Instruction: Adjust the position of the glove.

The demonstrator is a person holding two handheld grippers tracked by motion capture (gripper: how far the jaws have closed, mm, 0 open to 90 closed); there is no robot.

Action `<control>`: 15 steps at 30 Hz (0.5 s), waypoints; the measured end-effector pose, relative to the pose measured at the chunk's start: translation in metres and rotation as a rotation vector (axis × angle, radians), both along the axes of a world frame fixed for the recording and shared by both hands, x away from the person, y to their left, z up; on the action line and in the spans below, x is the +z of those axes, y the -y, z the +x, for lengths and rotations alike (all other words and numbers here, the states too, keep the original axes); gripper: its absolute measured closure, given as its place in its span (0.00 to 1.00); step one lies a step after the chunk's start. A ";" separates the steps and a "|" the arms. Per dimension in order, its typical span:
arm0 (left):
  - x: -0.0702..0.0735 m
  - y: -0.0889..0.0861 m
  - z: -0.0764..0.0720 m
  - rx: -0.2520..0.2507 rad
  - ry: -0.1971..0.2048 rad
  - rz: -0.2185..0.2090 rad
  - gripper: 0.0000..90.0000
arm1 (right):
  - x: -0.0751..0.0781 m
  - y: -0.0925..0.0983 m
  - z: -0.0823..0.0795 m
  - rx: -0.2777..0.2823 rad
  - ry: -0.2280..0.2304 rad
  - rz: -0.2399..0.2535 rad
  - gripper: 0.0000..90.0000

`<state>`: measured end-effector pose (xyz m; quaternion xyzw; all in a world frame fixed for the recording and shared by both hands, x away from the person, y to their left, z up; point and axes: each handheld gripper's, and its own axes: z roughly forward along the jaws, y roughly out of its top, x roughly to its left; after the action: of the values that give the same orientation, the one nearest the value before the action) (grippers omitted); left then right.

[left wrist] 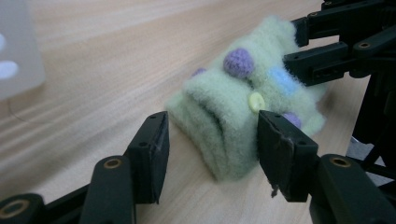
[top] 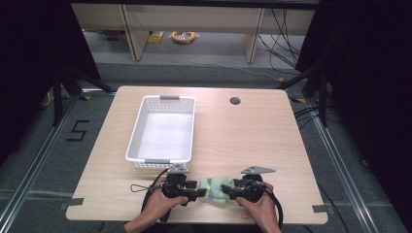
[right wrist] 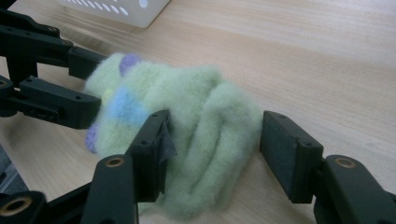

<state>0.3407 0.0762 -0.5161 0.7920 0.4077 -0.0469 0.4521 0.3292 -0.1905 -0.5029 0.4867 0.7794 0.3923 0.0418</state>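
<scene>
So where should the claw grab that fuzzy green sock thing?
Probably at its ends, one claw from each side, as they stand now. The fuzzy green sock lies folded flat on the table, with thick rolled folds at both ends. The left claw and the right claw each straddle one end, jaws open with gaps at the pads. Pinching across the folds should catch every layer.

Right gripper [right wrist: 212, 147] apart around green fuzzy sock [right wrist: 187, 140]; left pad perhaps touching; basket [right wrist: 121, 9] behind.
</scene>
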 end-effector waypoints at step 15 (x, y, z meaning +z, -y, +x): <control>-0.003 0.002 0.001 -0.031 -0.041 -0.011 0.58 | -0.007 0.003 0.002 0.006 -0.045 0.067 0.51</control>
<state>0.3412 0.0741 -0.5188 0.7945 0.4042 -0.0722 0.4473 0.3316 -0.1933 -0.5097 0.4941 0.7680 0.4074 0.0067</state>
